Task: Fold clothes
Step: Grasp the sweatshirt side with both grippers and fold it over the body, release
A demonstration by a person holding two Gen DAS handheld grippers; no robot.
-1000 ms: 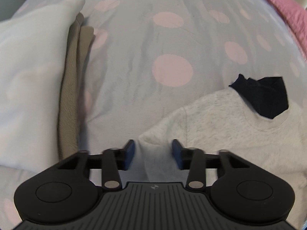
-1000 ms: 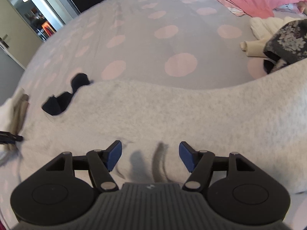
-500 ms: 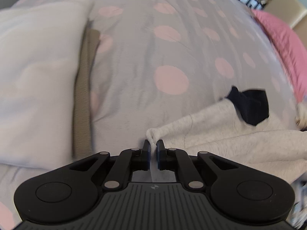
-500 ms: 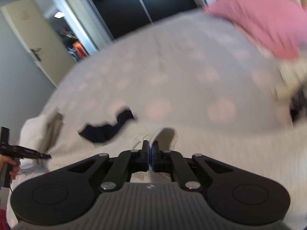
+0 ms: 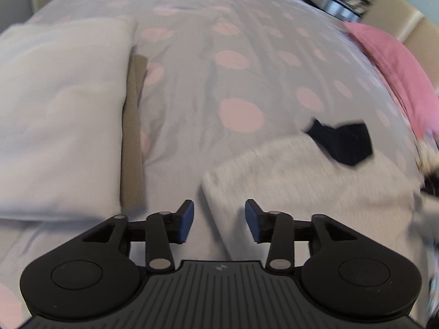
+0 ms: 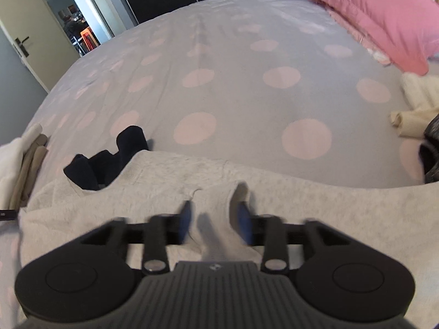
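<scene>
A light grey sweatshirt (image 6: 301, 200) lies flat across the near side of the bed, with a dark navy garment (image 6: 104, 164) at its neck end. In the left wrist view the sweatshirt (image 5: 315, 186) shows its left edge running under my left gripper (image 5: 219, 219). Those jaws are opening, and the blue pads (image 5: 186, 220) stand clear of the cloth. My right gripper (image 6: 215, 219) is blurred, its jaws also opening. A raised ridge of the sweatshirt sits loose between its pads, which do not press on it.
The bed cover (image 5: 241, 115) is grey with pink dots. A folded white pile (image 5: 60, 115) lies on a tan garment (image 5: 133, 137) at the left. A pink pillow (image 6: 370, 13), a cream garment (image 6: 411, 104) and a dark patterned one (image 6: 433, 148) lie at the right.
Half a second ago both grippers were shut on pinches of the sweatshirt and drew it along the bed. Both have since spread their jaws and the cloth has dropped free.
</scene>
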